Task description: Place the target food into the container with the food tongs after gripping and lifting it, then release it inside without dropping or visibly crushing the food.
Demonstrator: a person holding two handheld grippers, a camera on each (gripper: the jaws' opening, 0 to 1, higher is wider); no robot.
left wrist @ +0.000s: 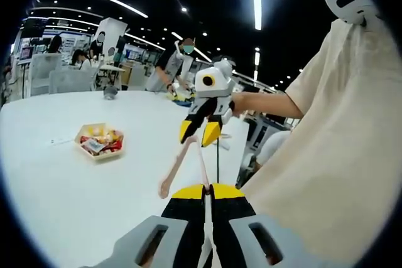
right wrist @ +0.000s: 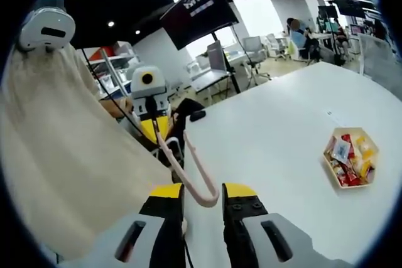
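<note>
Between the two grippers, a pair of pale pink food tongs (left wrist: 182, 161) was held off the white table (left wrist: 75, 192), one end at each gripper. The left gripper (left wrist: 207, 194) had its jaws together, with almost no gap between the yellow tips, and one end of the tongs passed into them in the left gripper view; the jaws appeared clamped on that end. The right gripper (right wrist: 202, 194) had its jaws set slightly apart with the curved end of the tongs (right wrist: 191, 174) lying between them; whether the pads bore on it could not be determined.

Two-point support of this kind was probably intended to steady and orient the tool before use, since a single hold on a springy tong tends to let it swing.

Ahead of the left gripper and off to its left, well apart from it, a hexagonal container (left wrist: 99, 140) sat on the table, loaded with wrapped food items (left wrist: 100, 142). Seen from the right gripper, the same container (right wrist: 350, 158) lay forward and far to the right. Which wrapped piece was the target could not be identified.

No food sat in the tongs; the gripping step was judged not yet begun.
</note>
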